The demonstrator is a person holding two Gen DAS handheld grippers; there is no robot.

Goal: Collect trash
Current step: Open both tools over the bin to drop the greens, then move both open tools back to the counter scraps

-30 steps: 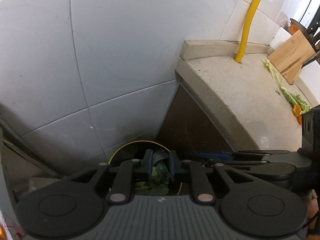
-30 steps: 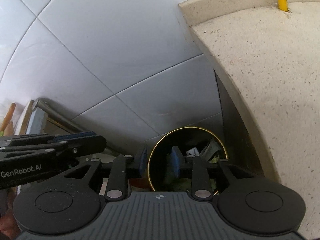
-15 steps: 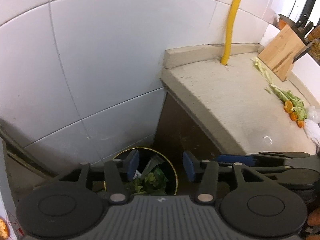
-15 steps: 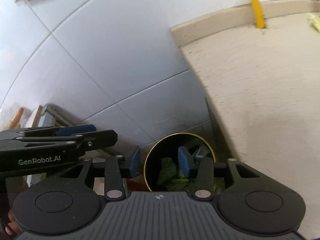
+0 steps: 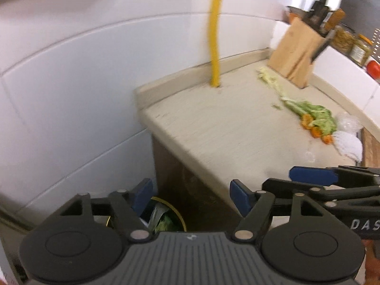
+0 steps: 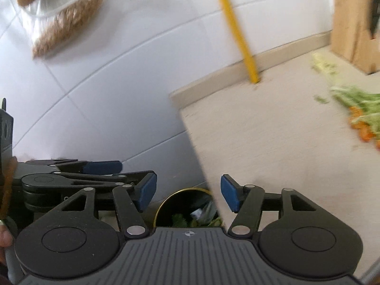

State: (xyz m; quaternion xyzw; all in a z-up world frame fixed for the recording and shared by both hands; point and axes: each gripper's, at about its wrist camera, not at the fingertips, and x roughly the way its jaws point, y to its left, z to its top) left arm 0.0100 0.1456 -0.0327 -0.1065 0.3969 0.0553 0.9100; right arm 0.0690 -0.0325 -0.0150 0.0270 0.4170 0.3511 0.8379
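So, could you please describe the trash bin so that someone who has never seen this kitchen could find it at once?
Start at the stone counter with the yellow pipe rising from its back edge. Follow the counter to its end by the white tiled wall and look down to the floor beside its dark side. The bin is the round dark can with a gold rim, holding green scraps.

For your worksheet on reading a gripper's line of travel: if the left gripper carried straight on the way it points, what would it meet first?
Probably the dark side panel under the counter, which fills the gap between the left gripper's open, empty jaws. Depth is unclear; the bin sits lower left.
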